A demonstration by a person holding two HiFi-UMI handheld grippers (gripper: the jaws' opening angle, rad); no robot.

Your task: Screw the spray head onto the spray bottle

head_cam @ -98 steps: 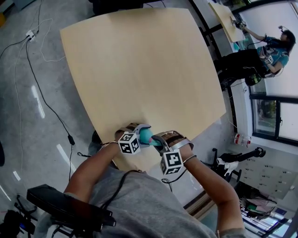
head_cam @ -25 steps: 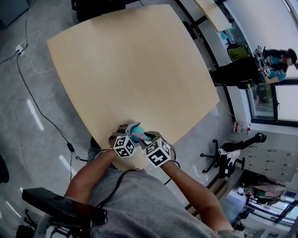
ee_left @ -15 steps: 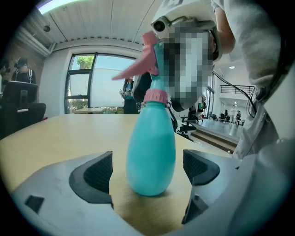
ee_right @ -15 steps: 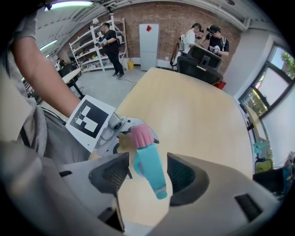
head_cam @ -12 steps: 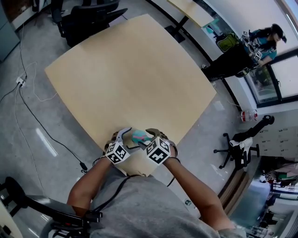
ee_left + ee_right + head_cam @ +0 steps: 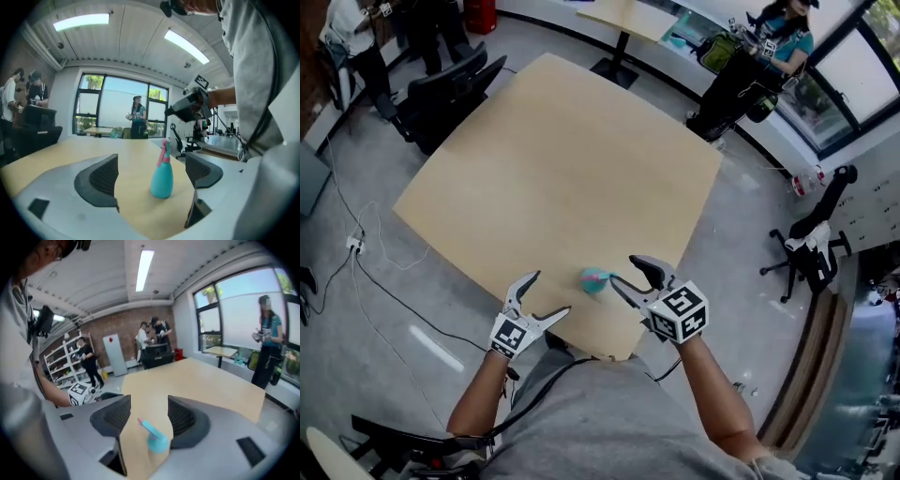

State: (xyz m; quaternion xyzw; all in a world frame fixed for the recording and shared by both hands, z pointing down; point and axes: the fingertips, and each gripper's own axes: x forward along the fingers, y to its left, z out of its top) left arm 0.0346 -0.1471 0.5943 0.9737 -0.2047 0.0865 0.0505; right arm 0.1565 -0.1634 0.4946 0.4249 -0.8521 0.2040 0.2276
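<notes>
here the spray bottle point(image 6: 594, 279) stands upright, both hand-held grippers point(image 6: 550, 292) point(image 6: 623, 268) wide open, holding nothing.

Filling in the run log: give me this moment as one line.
left gripper: open, empty | right gripper: open, empty | spray bottle: upright on table, free-standing | spray head: on bottle

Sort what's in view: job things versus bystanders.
Job: spray bottle with spray head on, standing free; left gripper and right gripper, both open; table.
Lying about: black chair, power strip, people behind.
</notes>
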